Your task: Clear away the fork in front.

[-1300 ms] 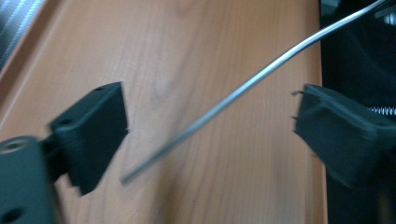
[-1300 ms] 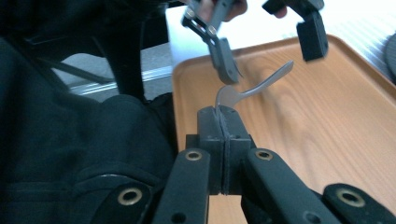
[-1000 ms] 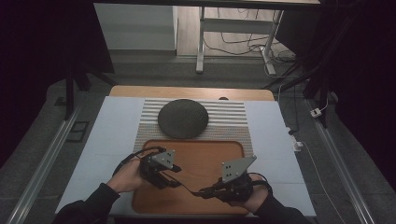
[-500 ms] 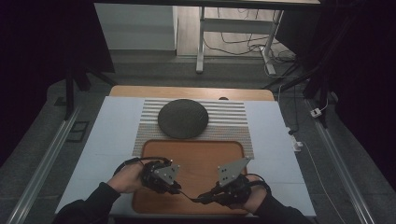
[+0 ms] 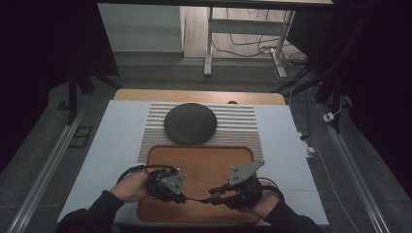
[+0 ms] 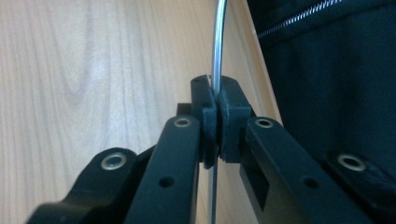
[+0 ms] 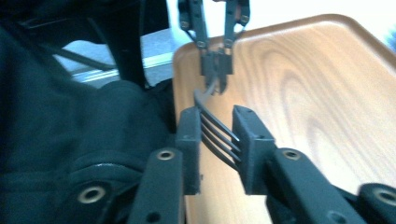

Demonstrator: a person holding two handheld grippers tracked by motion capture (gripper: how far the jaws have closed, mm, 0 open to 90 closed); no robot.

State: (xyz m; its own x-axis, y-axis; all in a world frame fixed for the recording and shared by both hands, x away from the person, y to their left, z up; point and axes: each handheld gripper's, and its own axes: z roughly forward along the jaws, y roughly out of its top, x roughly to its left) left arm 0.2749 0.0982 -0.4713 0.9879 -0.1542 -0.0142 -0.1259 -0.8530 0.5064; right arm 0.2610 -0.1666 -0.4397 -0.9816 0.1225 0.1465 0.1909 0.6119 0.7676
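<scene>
A metal fork (image 5: 197, 199) hangs between my two grippers, low over the near part of a wooden tray (image 5: 194, 160). My left gripper (image 6: 215, 116) is shut on the thin fork handle (image 6: 218, 37), which runs up between its pads. In the high view the left gripper (image 5: 186, 198) points right and the right gripper (image 5: 214, 199) points left, tip to tip. In the right gripper view my right gripper (image 7: 217, 135) has its jaws against either side of the fork's tines (image 7: 218, 132), with the left gripper (image 7: 215, 70) just beyond.
A dark round plate (image 5: 190, 123) lies on a striped mat (image 5: 243, 121) behind the tray. A pale blue cloth (image 5: 116, 141) covers the table. A dark sleeve (image 7: 70, 140) sits left of the right gripper. Cables trail from both grippers.
Both hands have drawn back toward the near edge of the tray and come closer together, so the jaw tips now meet at the fork.
</scene>
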